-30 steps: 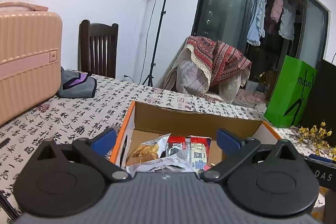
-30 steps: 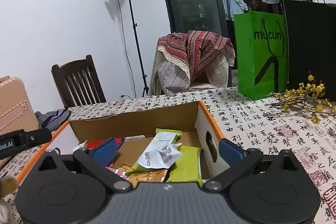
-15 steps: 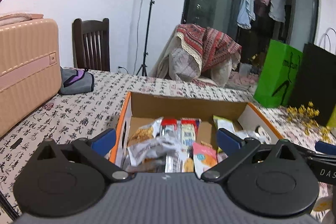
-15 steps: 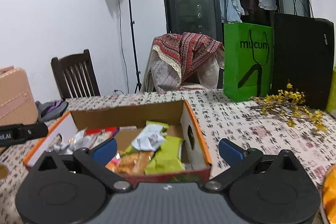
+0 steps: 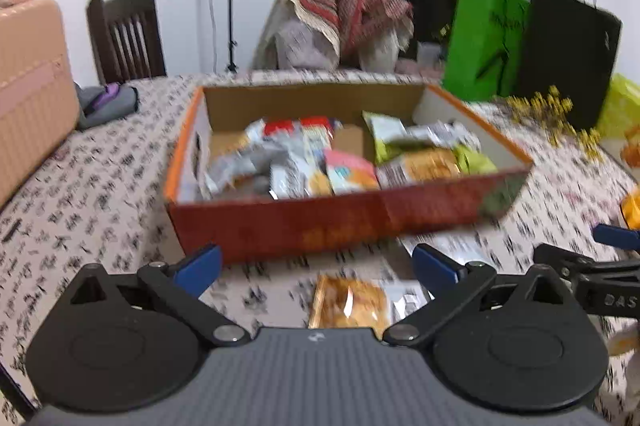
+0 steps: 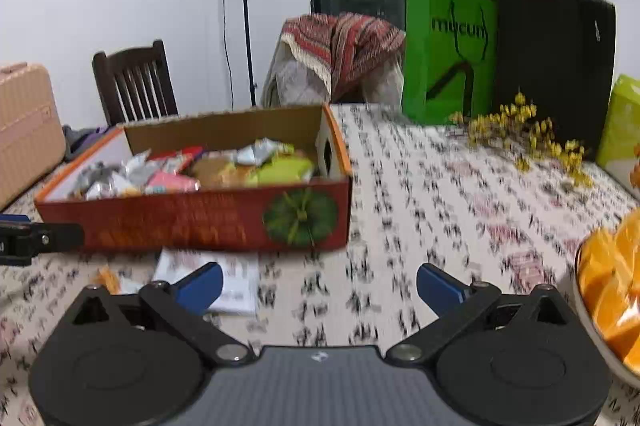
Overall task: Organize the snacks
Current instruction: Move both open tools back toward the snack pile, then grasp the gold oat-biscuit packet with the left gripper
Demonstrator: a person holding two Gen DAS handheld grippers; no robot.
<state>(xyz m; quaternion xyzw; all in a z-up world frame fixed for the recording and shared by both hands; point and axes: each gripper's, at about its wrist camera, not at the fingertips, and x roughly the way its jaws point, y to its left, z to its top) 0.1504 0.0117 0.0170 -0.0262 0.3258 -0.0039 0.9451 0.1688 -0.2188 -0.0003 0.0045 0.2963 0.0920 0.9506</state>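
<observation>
A red cardboard box [image 5: 344, 218] [image 6: 192, 218] with an orange rim stands on the patterned tablecloth, filled with several snack packets [image 5: 328, 158] [image 6: 208, 170]. In front of it lie a yellow-brown snack packet [image 5: 350, 300] and a white packet [image 6: 232, 278]. My left gripper [image 5: 316, 266] is open and empty, just above the yellow-brown packet, short of the box. My right gripper [image 6: 318, 284] is open and empty, in front of the box's right corner, with the white packet near its left finger. The right gripper's finger [image 5: 600, 278] shows at the left wrist view's right edge.
A pink suitcase [image 5: 28, 86] and a grey pouch [image 5: 106, 104] sit at the left. A green bag [image 6: 448, 54], a black bag [image 6: 556, 66] and yellow dried flowers [image 6: 532, 138] stand back right. A bowl of orange slices [image 6: 608, 286] is at the right edge.
Both grippers have pulled back and risen away from the box, so its red front wall and the loose packets on the table in front now show. Both stay open.
</observation>
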